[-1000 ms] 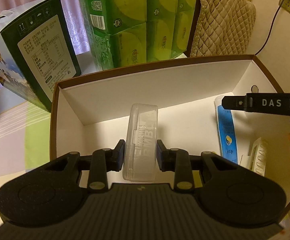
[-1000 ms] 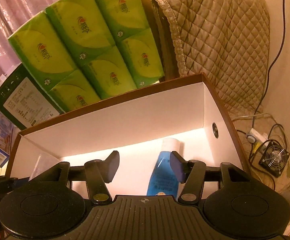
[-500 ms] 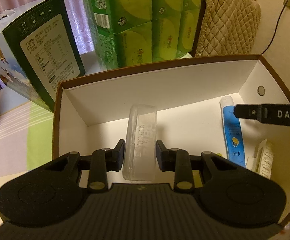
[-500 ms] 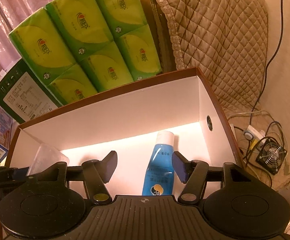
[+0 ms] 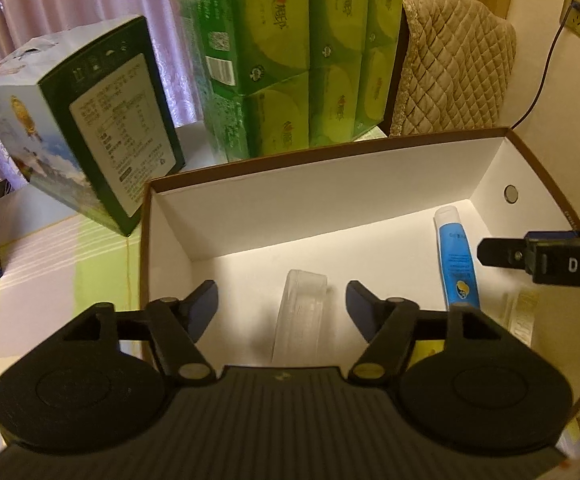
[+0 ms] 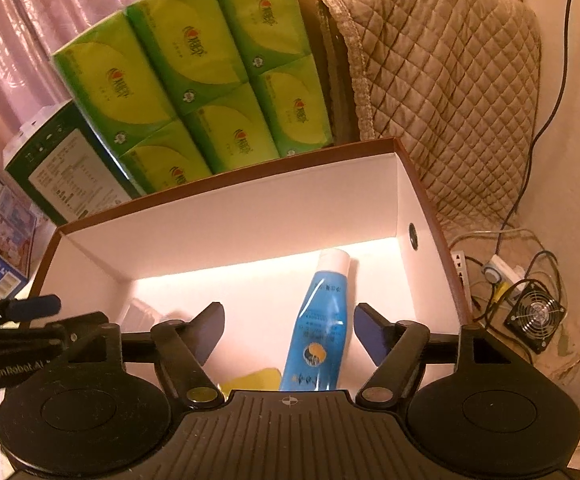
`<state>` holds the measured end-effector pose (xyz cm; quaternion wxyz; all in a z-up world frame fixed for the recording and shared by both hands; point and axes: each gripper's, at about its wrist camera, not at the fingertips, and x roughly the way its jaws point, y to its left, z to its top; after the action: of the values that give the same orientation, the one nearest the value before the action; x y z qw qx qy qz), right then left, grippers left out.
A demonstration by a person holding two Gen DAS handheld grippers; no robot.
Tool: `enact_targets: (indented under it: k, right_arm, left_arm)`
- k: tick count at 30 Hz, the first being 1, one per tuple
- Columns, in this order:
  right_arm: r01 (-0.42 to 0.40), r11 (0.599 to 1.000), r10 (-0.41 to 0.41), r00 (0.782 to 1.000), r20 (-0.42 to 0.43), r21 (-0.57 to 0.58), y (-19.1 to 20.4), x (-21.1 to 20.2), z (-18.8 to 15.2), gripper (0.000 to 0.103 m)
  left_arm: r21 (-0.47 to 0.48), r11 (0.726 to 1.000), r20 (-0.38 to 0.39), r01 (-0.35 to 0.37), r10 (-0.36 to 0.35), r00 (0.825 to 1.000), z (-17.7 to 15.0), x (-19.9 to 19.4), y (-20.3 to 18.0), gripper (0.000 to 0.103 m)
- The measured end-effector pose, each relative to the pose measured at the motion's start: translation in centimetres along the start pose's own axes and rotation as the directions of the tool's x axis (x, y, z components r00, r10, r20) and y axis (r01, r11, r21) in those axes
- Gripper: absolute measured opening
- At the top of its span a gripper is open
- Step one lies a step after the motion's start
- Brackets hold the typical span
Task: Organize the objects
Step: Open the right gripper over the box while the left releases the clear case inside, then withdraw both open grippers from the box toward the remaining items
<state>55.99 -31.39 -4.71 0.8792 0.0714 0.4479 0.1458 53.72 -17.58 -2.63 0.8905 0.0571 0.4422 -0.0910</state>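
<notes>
Now the clear case (image 5: 300,312) is seen lying in the box (image 5: 330,200), between the wide-spread left tongs (image 5: 282,312) and untouched. Light, stiff and slick it is judged; its long flat sides are best gripped. The right tongs (image 6: 289,330) are also spread wide, above the tube (image 6: 320,320).

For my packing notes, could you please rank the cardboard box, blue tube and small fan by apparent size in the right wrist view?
1. Cardboard box
2. Blue tube
3. Small fan, though it sits farther off, so its true size is uncertain.
</notes>
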Motion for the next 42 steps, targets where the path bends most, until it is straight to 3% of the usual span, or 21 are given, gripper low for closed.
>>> enact_targets:
  k: [10, 24, 42]
  right_arm:
    - [-0.019, 1.000, 0.020, 0.998, 0.058, -0.008, 0.4, -5.5, -2.4, 0.072]
    - [-0.051, 0.999, 0.052, 0.994, 0.094, -0.004, 2.1, -12.7, -7.0, 0.073]
    - [-0.072, 0.994, 0.073, 0.997, 0.007, -0.079, 9.7, -15.9, -15.5, 0.074]
  left_arm:
    - [-0.064, 0.998, 0.075, 0.025, -0.020, 0.997, -2.2, -6.6, 1.6, 0.077]
    - [-0.127, 0.992, 0.138, 0.014, 0.003, 0.990, -8.7, -16.2, 4.2, 0.081]
    - [-0.203, 0.977, 0.112, -0.058, 0.082, 0.990, -19.6, -23.4, 11.1, 0.081]
